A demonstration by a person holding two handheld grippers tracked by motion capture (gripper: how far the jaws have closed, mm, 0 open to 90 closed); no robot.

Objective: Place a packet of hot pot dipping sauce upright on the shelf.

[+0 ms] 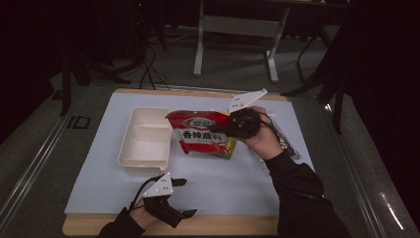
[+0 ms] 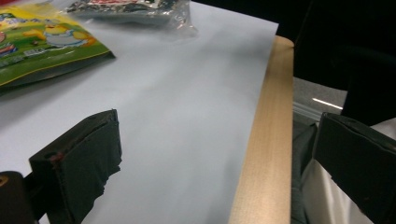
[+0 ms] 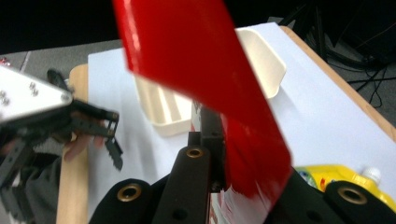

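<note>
A red snack bag (image 1: pixel 200 133) hangs tilted just above the white mat, right of a cream tray (image 1: pixel 143 139). My right gripper (image 1: pixel 220 128) is shut on the bag's right edge. In the right gripper view the red bag (image 3: pixel 201 79) rises out of the closed jaws of that gripper (image 3: pixel 218 140), with the cream tray (image 3: pixel 264 60) behind it. My left gripper (image 1: pixel 185 198) sits open near the table's front edge, holding nothing. In its own view the left gripper (image 2: pixel 219 163) has its jaws wide apart over bare mat.
A green and yellow packet (image 1: pixel 229 148) lies under the red bag, also seen as the packet (image 2: pixel 46 42). A clear packet (image 1: pixel 287 144) lies at the right. The wooden table edge (image 2: pixel 266 140) runs beside the left gripper. A yellow pouch (image 3: pixel 345 177) has a white cap.
</note>
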